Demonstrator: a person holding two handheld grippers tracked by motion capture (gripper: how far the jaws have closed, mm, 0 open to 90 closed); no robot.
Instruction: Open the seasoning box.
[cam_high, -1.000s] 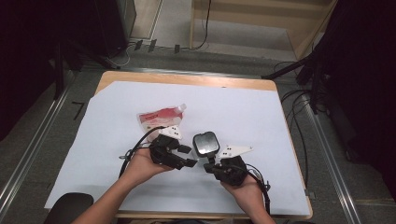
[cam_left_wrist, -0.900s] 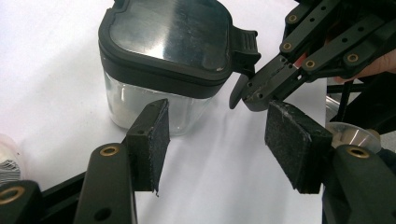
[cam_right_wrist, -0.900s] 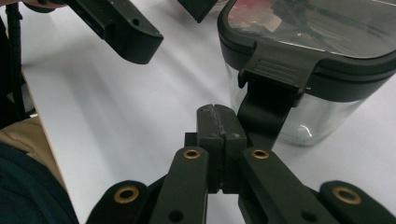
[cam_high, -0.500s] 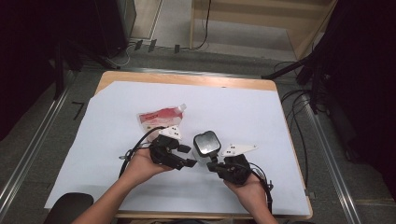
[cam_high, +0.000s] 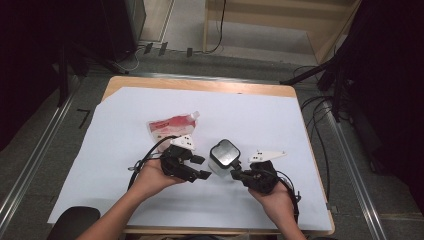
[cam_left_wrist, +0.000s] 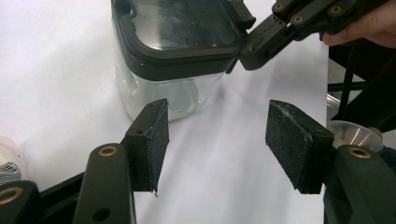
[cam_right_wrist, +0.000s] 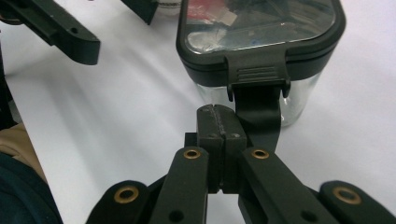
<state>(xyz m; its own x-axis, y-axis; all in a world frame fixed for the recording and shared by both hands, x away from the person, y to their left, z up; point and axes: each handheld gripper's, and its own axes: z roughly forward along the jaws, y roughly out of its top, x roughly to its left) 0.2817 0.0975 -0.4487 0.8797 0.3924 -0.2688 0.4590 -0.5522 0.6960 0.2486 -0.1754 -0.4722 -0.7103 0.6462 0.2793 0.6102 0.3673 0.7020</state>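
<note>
beside the container (cam_high: 224, 156), right gripper (cam_right_wrist: 218, 122) fingers pressed together.

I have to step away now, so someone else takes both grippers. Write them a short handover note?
Left gripper: open, nothing between its fingers, aimed at the clear container.
Right gripper: shut with nothing gripped, fingers at the latch on the container's dark lid.
Container stands upright on the white sheet; red pouch lies beyond the left gripper, apart from it.
Done: both grippers brought to the container.
Left: lid is on and looks latched; probably steady the container and work the latch.
</note>
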